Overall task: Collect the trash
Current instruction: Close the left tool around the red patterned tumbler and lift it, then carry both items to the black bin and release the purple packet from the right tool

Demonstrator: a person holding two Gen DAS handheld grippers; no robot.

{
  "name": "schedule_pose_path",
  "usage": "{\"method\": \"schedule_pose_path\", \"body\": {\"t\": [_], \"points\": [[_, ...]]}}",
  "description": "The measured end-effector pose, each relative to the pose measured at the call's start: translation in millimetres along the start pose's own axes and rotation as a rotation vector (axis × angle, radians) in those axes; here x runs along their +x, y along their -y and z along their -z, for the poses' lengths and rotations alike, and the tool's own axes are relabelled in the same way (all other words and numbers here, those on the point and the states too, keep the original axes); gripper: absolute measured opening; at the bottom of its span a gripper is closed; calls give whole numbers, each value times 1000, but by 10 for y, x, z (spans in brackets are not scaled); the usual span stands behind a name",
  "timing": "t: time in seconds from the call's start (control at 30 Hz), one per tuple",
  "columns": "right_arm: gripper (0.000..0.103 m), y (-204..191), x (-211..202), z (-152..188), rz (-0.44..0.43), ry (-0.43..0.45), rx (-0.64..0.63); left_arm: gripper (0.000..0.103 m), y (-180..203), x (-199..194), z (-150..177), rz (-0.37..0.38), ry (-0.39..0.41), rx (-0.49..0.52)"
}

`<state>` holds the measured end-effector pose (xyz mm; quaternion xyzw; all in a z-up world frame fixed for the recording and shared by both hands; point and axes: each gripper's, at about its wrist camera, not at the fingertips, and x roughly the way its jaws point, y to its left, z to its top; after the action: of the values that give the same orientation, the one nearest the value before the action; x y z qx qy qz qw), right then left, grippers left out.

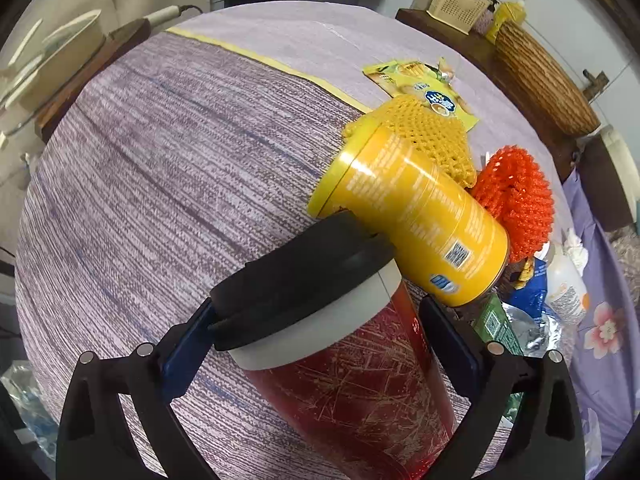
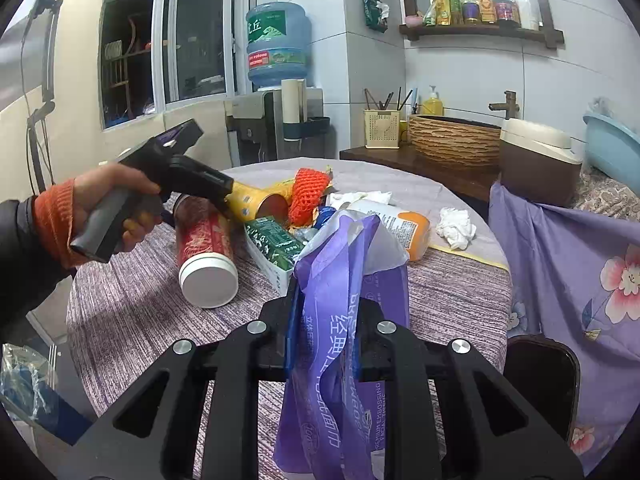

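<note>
The right gripper (image 2: 326,320) is clamped on a purple plastic bag (image 2: 340,360), holding it ready at the bench's (image 1: 160,160) near edge; the left gripper (image 1: 316,320) straddles the red cup (image 1: 360,380) lying amid trash, pads apparently touching it.

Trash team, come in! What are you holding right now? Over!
Left hand-held gripper around red cup, grip unclear. Right hand-held gripper shut on purple bag. Yellow can lies against cup.
</note>
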<state>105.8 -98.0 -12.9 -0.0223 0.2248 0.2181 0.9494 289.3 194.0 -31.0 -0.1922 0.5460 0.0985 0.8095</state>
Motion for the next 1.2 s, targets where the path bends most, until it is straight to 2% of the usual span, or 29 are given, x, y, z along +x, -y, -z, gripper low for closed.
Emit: {"method": "schedule_pose_path", "body": {"t": [0.23, 0.33, 0.43, 0.57, 0.73, 1.0, 1.2], "points": [[20, 59, 32, 5, -13, -8, 21, 94, -127, -391, 288, 72, 135, 23], [20, 53, 32, 16, -12, -8, 19, 94, -183, -682, 544, 125, 245, 53], [20, 54, 38, 37, -5, -13, 20, 93, -163, -921, 803, 140, 354, 95], [20, 52, 38, 57, 0, -17, 24, 93, -88, -1099, 1060, 157, 452, 134], [20, 35, -18, 81, 5, -11, 15, 93, -17, -1288, 1313, 130, 571, 185], [20, 339, -239, 194, 42, 14, 65, 93, 304, -1446, 1620, 196, 649, 275], [20, 973, -508, 300, 161, 34, 167, 93, 822, -1486, 1779, 337, 656, 373]]}}
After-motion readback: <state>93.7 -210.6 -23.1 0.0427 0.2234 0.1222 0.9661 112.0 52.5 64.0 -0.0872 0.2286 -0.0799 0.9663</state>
